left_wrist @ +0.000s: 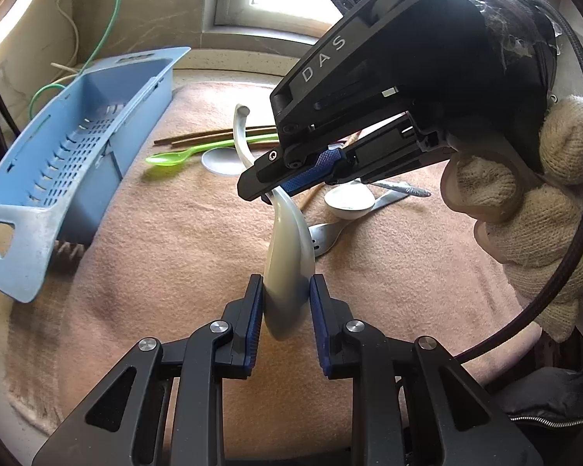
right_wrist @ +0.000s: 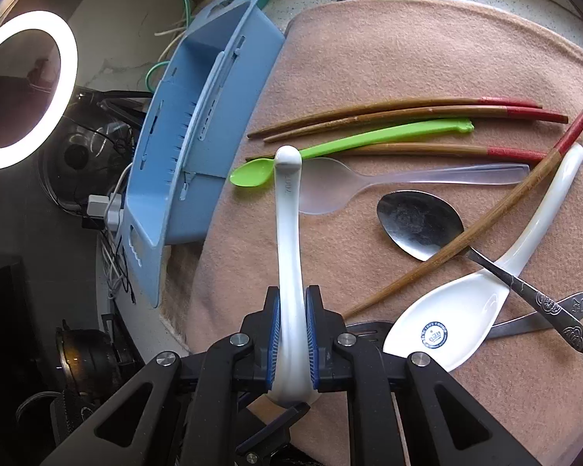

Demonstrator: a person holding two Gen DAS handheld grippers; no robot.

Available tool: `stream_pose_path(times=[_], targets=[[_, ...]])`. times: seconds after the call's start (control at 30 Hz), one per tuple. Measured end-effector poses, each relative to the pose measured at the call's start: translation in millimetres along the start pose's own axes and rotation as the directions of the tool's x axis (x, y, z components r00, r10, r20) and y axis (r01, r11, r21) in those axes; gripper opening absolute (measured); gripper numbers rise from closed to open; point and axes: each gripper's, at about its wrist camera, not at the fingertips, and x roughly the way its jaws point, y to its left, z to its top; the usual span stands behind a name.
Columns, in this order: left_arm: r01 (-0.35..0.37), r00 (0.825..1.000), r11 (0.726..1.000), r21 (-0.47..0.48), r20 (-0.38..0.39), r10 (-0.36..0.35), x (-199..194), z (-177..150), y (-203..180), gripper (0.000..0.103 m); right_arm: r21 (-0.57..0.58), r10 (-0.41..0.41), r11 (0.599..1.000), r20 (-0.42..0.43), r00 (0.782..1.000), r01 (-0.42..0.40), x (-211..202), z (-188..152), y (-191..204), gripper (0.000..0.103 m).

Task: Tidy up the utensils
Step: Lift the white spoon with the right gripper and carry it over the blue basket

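A white ceramic spoon is held up above the pink cloth by both grippers. My left gripper is shut on its bowl, with a pad against each side. In the left wrist view my right gripper comes in from the upper right and pinches the handle. In the right wrist view the right gripper is shut on the spoon's handle, which points away toward the blue basket. The basket stands empty on the cloth's left edge.
On the cloth lie red-tipped chopsticks, a green spoon, a clear plastic spoon, a metal spoon and a second white spoon. A gloved hand holds the right gripper. A ring light and cables are at the left.
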Motion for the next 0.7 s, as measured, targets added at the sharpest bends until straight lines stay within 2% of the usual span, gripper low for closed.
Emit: stream_pose_path(times=[0.4, 0.7], targets=[[-0.063, 0.996, 0.998, 0.026, 0.061, 0.062, -30.4, 32.8, 46.4, 0.022, -0.057, 0.066, 0.996, 0.064, 0.996, -0.063, -1.6, 34.4, 58.5, 0.012], [-0.116, 0.99, 0.992, 0.045, 0.083, 0.112, -31.0, 63.5, 95.6, 0.022, -0.077, 0.091, 0.993, 0.091, 0.992, -0.084, 17.0, 75.4, 99.0, 0.012]])
